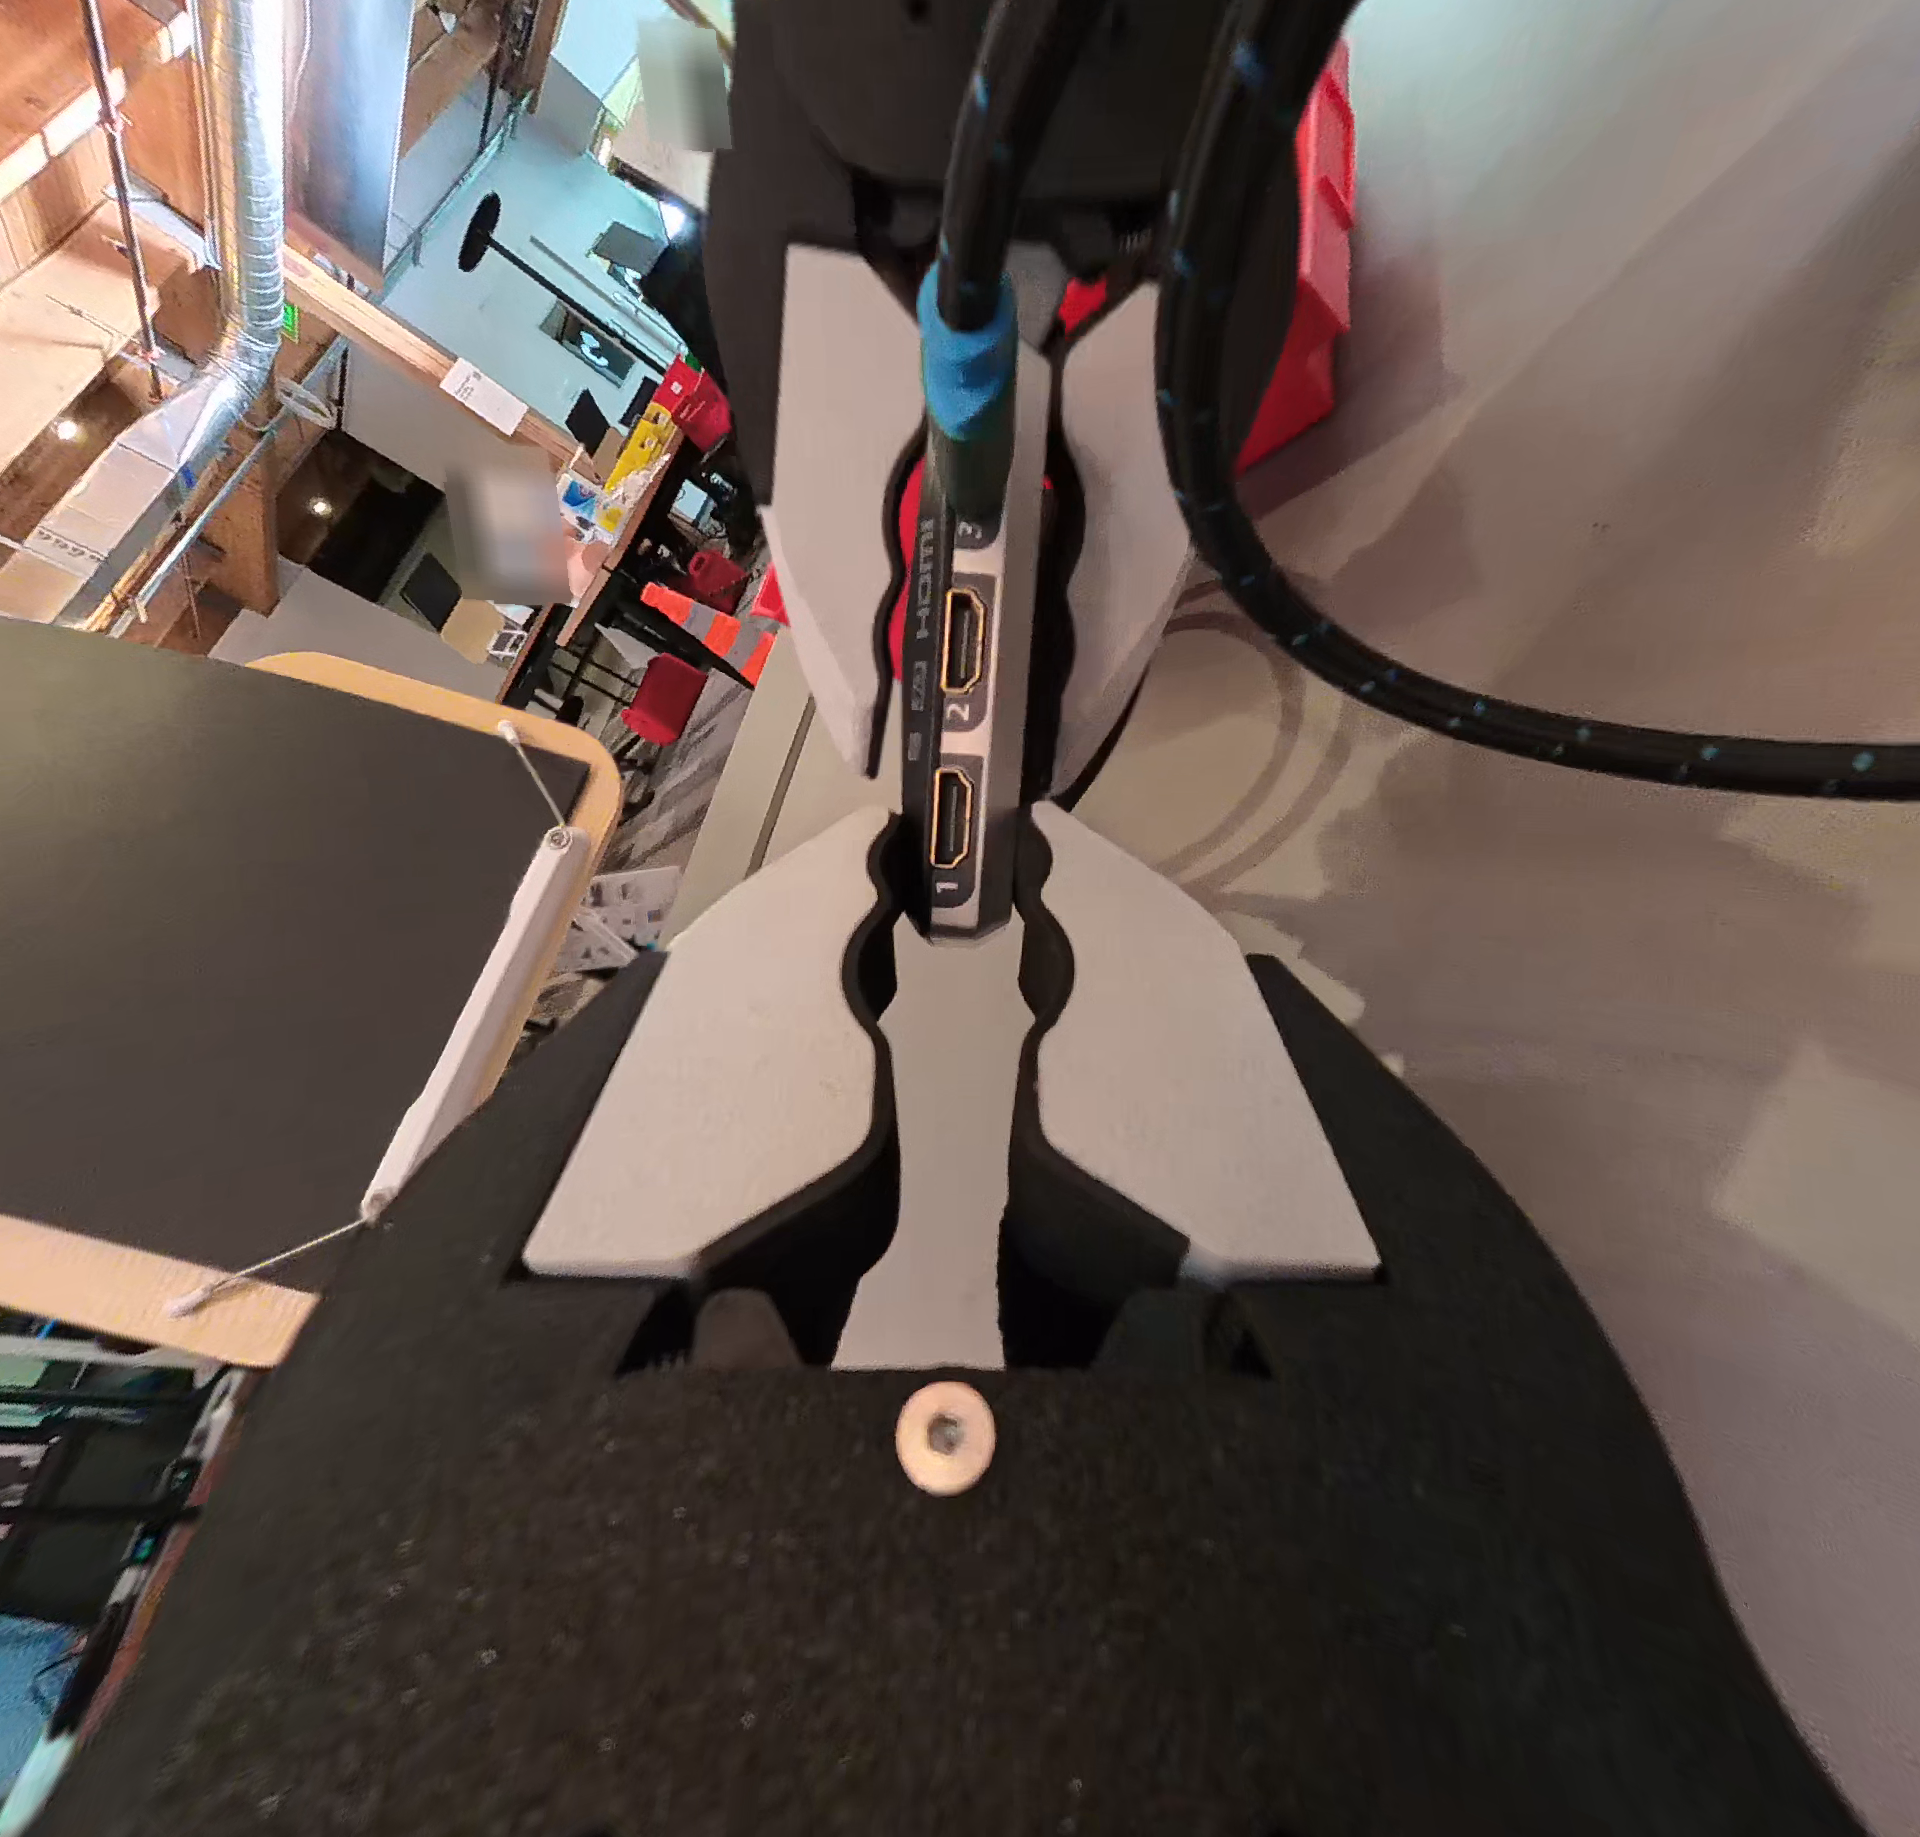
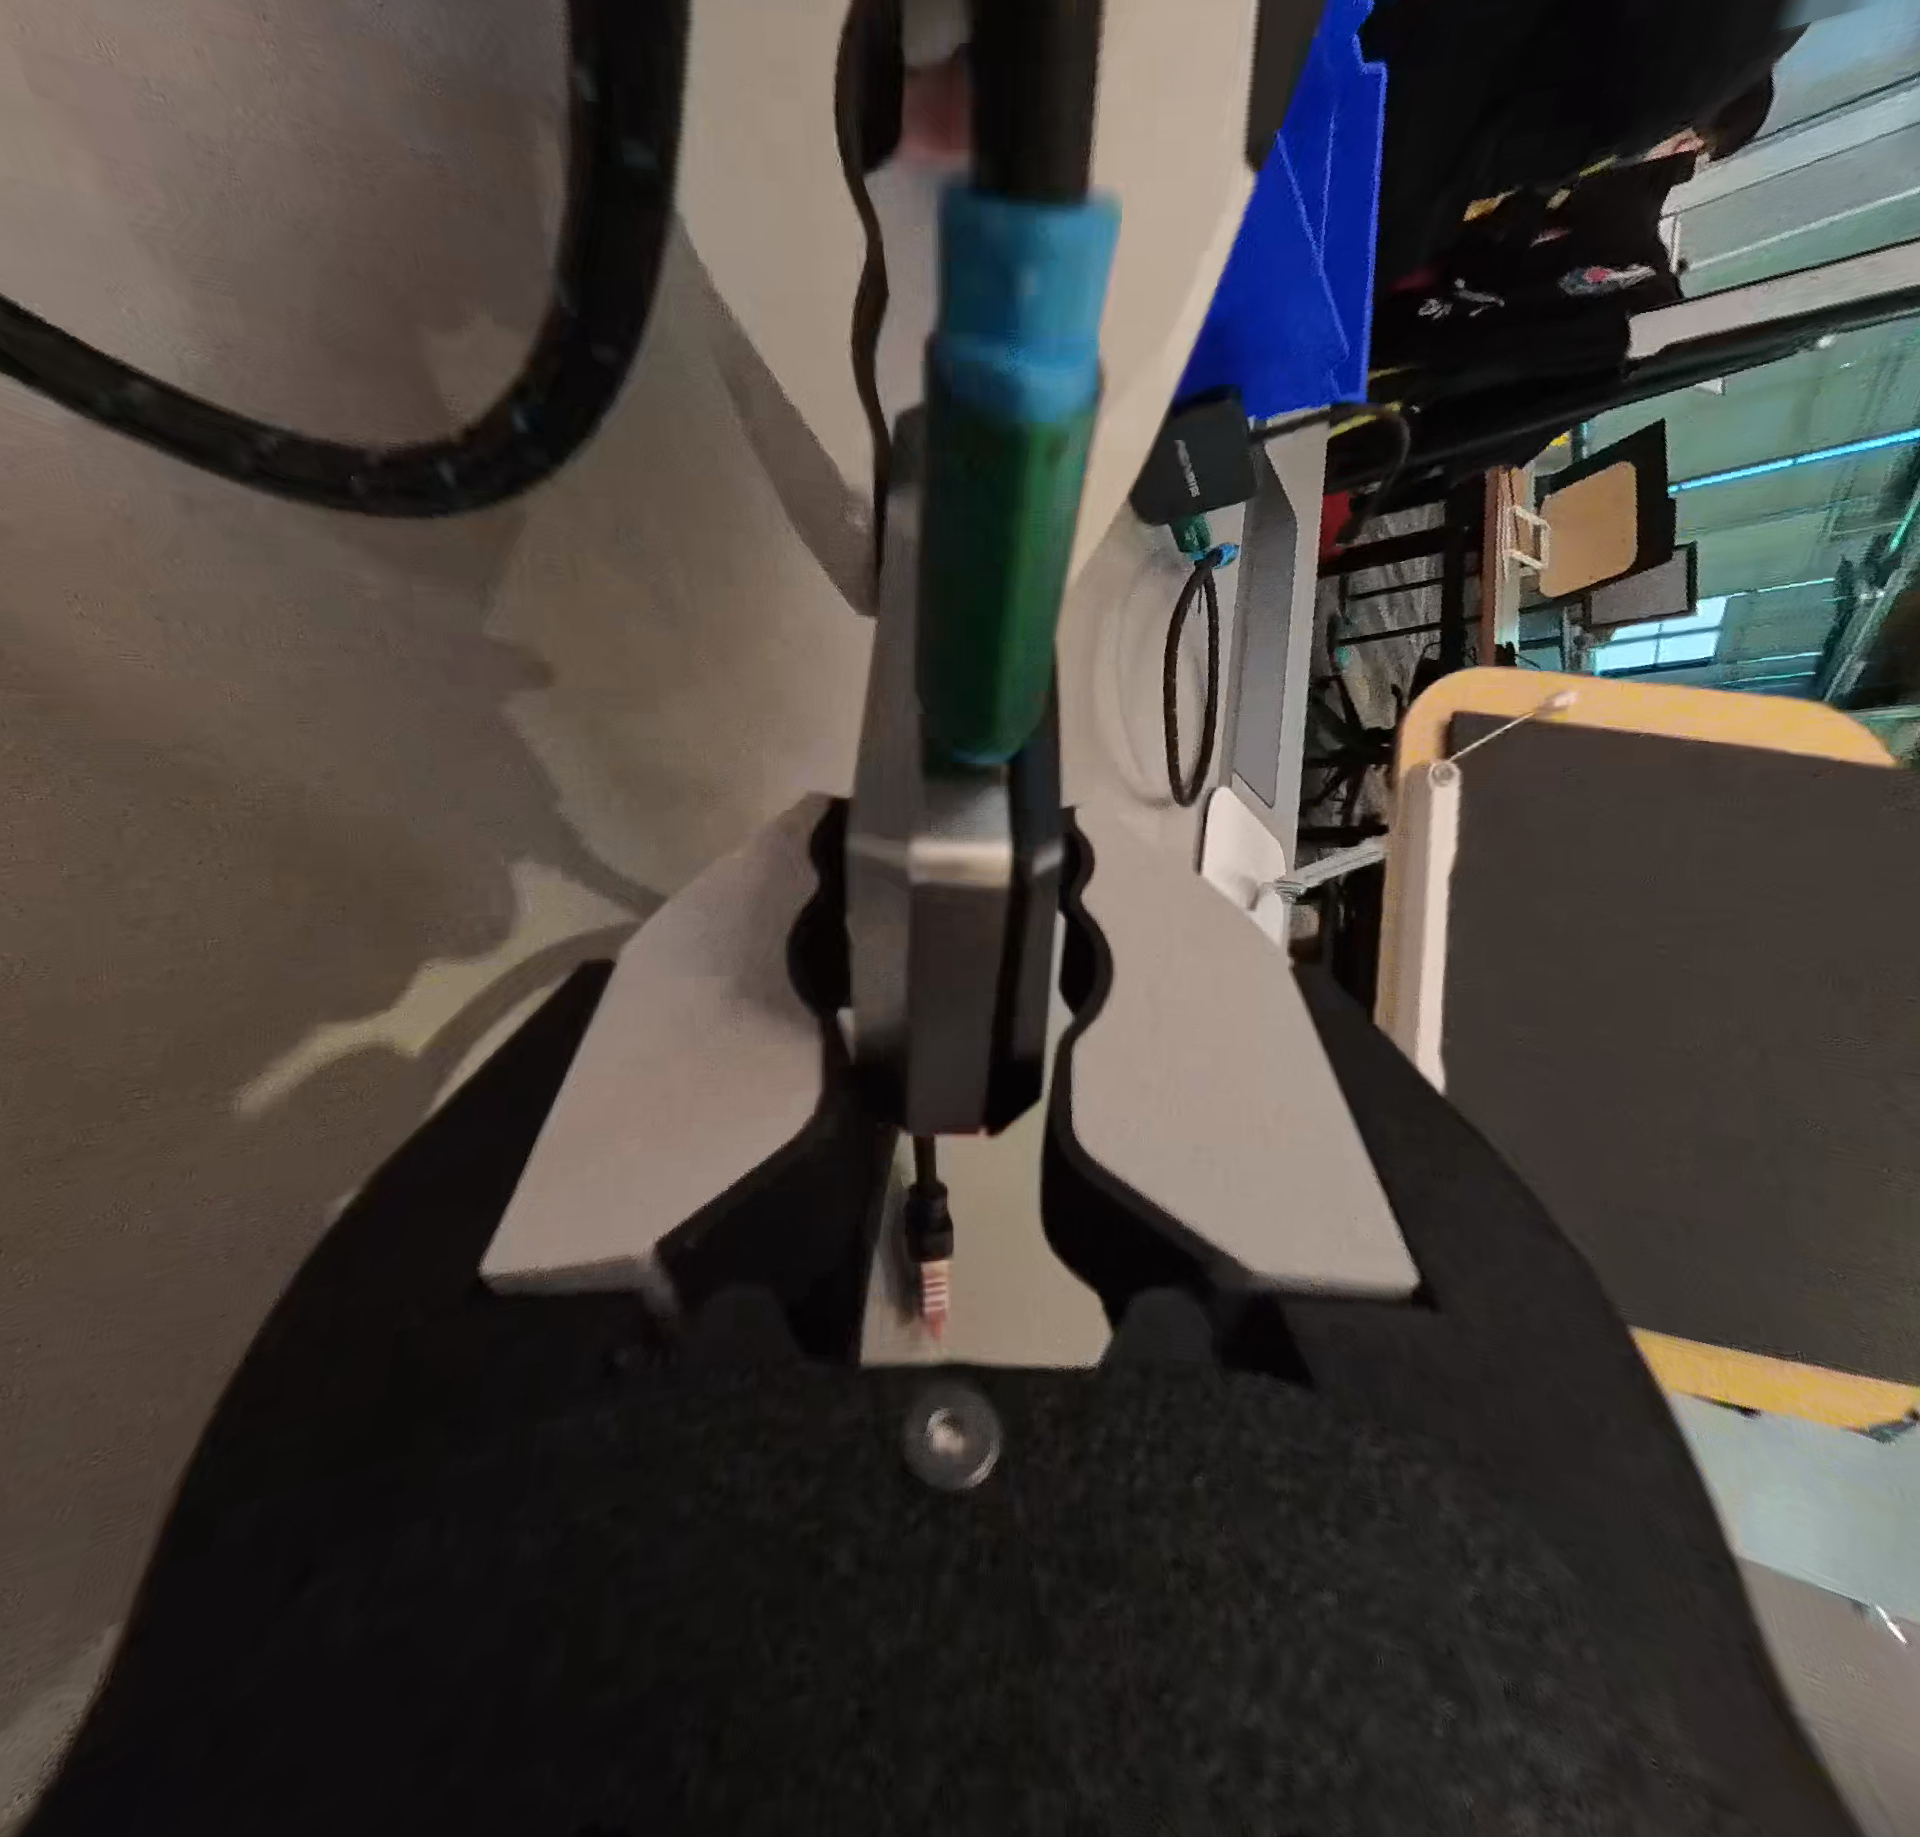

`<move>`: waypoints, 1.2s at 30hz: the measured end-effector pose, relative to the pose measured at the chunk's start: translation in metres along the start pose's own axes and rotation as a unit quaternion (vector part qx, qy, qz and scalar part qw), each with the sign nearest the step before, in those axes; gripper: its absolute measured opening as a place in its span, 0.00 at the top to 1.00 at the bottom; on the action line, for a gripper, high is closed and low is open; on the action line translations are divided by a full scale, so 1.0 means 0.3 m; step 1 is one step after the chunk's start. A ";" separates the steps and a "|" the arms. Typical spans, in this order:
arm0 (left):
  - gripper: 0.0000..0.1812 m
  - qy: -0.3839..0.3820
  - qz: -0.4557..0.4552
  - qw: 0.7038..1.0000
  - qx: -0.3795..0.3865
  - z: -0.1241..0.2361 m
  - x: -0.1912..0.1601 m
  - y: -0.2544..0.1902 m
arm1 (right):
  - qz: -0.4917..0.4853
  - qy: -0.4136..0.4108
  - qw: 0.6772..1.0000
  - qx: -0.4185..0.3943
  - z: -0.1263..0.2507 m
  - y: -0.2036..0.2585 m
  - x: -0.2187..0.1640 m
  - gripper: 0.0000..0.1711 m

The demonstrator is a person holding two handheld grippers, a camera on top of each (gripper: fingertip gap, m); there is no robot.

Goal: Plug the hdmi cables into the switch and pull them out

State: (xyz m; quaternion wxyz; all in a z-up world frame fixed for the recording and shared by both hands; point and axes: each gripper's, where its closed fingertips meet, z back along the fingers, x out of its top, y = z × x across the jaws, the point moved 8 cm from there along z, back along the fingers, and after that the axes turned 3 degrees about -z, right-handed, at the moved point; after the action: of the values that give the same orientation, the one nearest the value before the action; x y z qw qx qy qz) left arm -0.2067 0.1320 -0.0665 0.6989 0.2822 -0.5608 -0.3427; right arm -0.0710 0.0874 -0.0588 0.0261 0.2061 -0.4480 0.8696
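Note:
A slim grey HDMI switch (image 1: 971,748) is held in the air between both grippers, its ported edge facing the left wrist camera. My left gripper (image 1: 961,914) is shut on its near end. My right gripper (image 2: 951,852) is shut on the other end of the switch (image 2: 935,956). A green HDMI plug (image 2: 997,582) with blue tape is seated in the port nearest the right gripper; it also shows in the left wrist view (image 1: 966,385). Two gold-rimmed ports (image 1: 961,634) stand open. The black braided cable (image 1: 1351,665) loops over the white table.
A red bin (image 1: 1320,260) stands behind the right gripper, and a blue bin (image 2: 1309,229) behind the left one. A black board with a wooden rim (image 1: 260,904) is beside my left gripper. A second cable with a small black box (image 2: 1195,499) lies on the table.

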 end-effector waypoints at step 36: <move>0.81 0.136 0.385 0.907 -0.107 0.095 0.143 0.229 | 0.102 0.119 0.968 -0.194 -0.067 -0.109 0.026 0.77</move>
State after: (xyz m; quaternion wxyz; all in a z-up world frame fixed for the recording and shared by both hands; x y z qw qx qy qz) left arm -0.2176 0.1392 0.0182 0.8720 0.0119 -0.4853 -0.0630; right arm -0.0774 0.1218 -0.0409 0.0301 0.0457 -0.6207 0.7822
